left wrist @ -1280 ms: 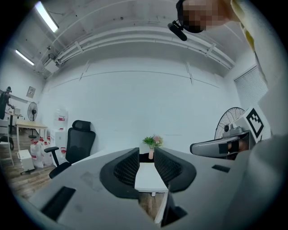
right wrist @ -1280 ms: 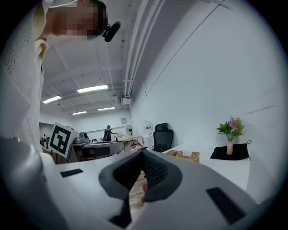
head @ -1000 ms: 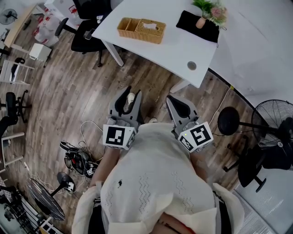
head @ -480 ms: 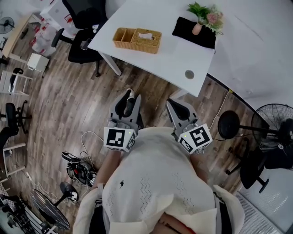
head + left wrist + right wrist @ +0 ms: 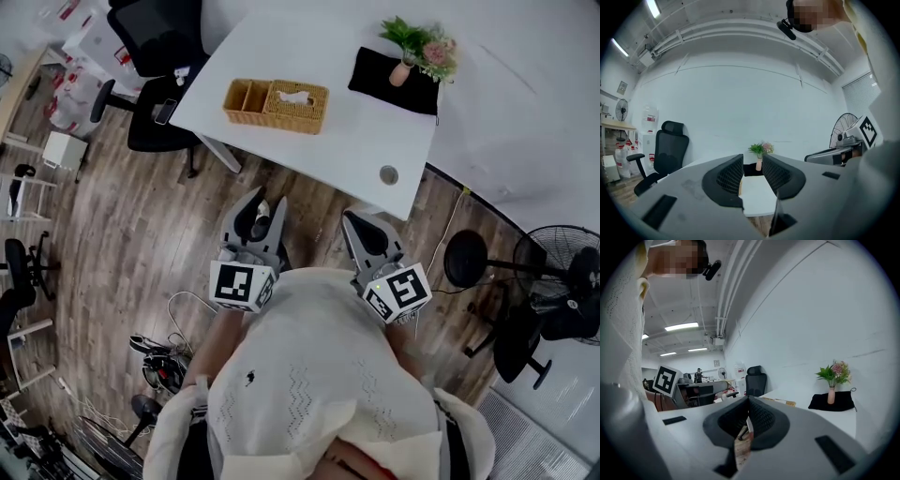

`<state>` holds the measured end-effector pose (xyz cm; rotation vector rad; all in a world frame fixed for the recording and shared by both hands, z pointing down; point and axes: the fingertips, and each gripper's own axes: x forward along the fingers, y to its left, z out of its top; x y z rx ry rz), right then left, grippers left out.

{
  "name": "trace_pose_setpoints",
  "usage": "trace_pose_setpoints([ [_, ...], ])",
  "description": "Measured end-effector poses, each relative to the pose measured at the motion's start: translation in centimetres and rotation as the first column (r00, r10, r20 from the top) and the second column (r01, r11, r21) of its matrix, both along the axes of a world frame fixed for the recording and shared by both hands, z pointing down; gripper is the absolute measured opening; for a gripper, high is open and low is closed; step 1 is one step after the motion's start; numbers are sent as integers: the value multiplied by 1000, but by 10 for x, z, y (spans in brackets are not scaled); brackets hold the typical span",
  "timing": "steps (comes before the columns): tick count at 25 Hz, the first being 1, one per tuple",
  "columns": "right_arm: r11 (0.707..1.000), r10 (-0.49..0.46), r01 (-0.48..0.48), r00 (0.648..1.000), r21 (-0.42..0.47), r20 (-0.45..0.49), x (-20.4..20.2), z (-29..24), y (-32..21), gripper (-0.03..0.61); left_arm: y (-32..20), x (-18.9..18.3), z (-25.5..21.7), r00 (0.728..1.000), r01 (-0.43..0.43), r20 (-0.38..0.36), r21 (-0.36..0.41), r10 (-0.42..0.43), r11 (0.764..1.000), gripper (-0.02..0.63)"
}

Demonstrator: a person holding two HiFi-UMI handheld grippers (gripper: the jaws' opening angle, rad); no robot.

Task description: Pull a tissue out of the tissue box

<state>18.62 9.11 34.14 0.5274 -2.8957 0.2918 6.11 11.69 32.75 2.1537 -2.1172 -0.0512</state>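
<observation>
As the desk (image 5: 361, 127) has drawn nearer in the head view, an approach is judged under way. The tissue box (image 5: 296, 103) on its left part is well apart from the left gripper (image 5: 262, 208), held open and empty, and the right gripper (image 5: 367, 225), closed on nothing.

Wood floor (image 5: 150, 216) is lying open between the left gripper (image 5: 267, 199), the right gripper (image 5: 350, 217) and the white table's (image 5: 356, 141) near edge. A table leg (image 5: 217, 154) is slanting down under the left corner. The wicker tissue box (image 5: 295, 105) is sitting near the table's left end, its top facing open air. Bare tabletop is stretching from the box to the black cloth (image 5: 375, 70) and flower vase (image 5: 401, 73) at far right. An office chair (image 5: 150, 37) is crowding the left edge. A floor fan (image 5: 562, 253) is standing well off to the right.
</observation>
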Motion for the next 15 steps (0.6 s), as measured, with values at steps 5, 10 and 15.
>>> trace_pose_setpoints([
  [5,999,35,-35,999,-8,-10,-29,3,-19,2,-26,-32,1,999,-33,-8,-5,33,999,129],
  [10,998,64,-64,998,-18,-28,-54,7,-40,0,-51,-59,5,998,-66,-25,-17,66,998,129],
  [15,994,106,-107,993,-30,-44,-83,8,-64,2,-73,-84,6,993,-115,-18,-41,114,993,130],
])
